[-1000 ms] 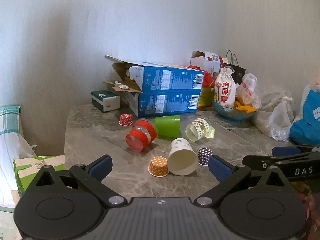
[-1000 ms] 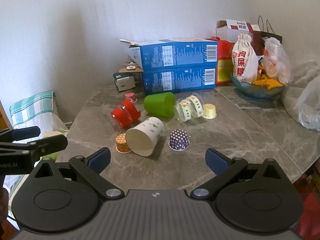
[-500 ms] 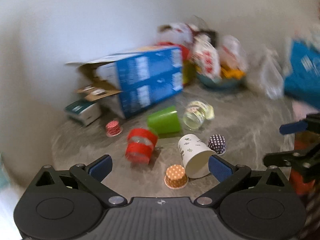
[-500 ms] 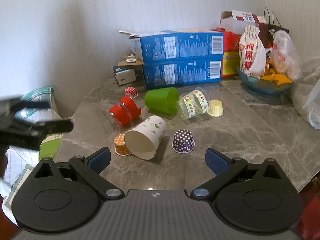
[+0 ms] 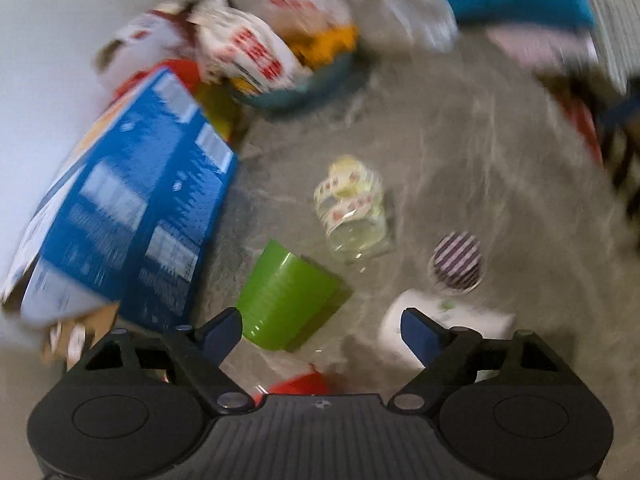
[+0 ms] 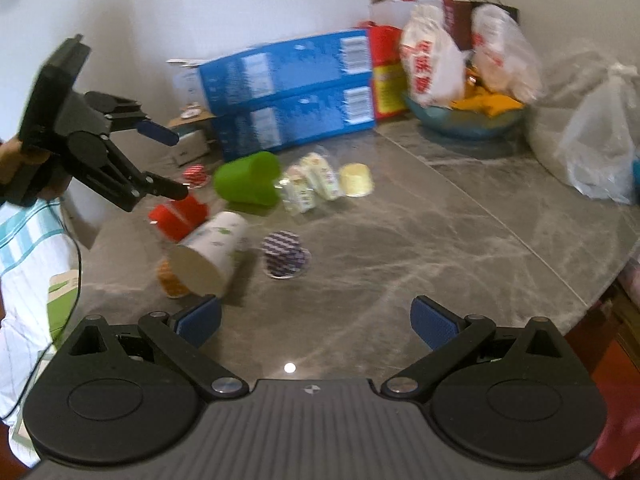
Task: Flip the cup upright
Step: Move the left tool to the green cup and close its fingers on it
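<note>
Although heavily blurred in the left wrist view, made out the left gripper (image 5: 320,328) spread wide with nothing between its fingers, hanging tilted above the green cup (image 5: 288,292) and the red cup (image 5: 304,384). Confirmed the same from the right wrist view: left gripper (image 6: 168,162) agape just above the red cup (image 6: 178,216), touching nothing. Found the right gripper (image 6: 318,316) equally wide and empty, low over the near part of the marble table (image 6: 440,220), just short of the white paper cup (image 6: 212,256). Noted four cups lying on their sides near the table's middle: green cup (image 6: 248,178), red cup, clear banded cup (image 6: 308,182), and paper cup with its wide end toward the right wrist camera. Spotted a purple dotted liner (image 6: 284,254) just beside the paper cup, an orange liner (image 6: 172,284) at its other side, a yellow liner (image 6: 356,180) by the clear cup. Saw stacked blue boxes (image 6: 288,96) behind, near the wall.
</note>
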